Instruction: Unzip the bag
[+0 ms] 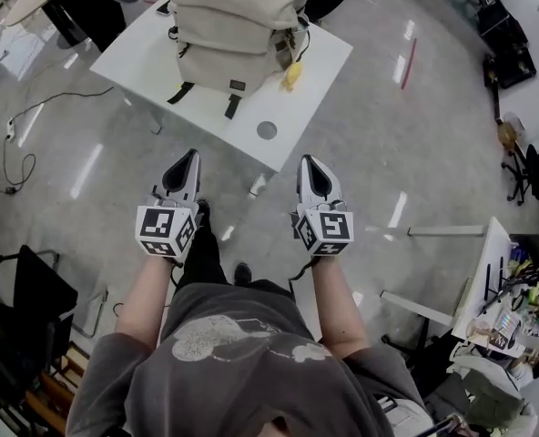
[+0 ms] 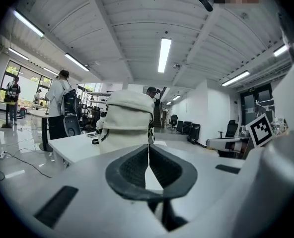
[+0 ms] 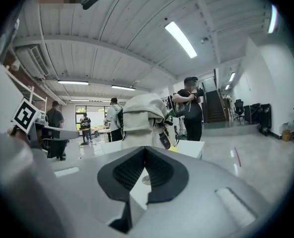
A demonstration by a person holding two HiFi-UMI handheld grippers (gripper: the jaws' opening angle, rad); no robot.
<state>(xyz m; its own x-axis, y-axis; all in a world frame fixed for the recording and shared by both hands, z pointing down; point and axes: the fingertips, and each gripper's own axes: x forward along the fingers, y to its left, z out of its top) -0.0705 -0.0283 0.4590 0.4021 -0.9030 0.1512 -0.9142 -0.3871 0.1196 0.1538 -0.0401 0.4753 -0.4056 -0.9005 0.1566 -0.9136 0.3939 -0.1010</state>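
Ceiling lights show only in gripper views, above bag

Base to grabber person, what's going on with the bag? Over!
Left gripper shut, empty. Right gripper shut, empty. Bag upright on table, untouched, both grippers short of it. Nothing seen in the way.

White bench stands on a glossy grey floor. A round grey disc sits on the bench by its near corner. A black cable trails left of the bench. A black chair stands left of the bench, nearer the camera. A red strip and black cases lie right of the bench.
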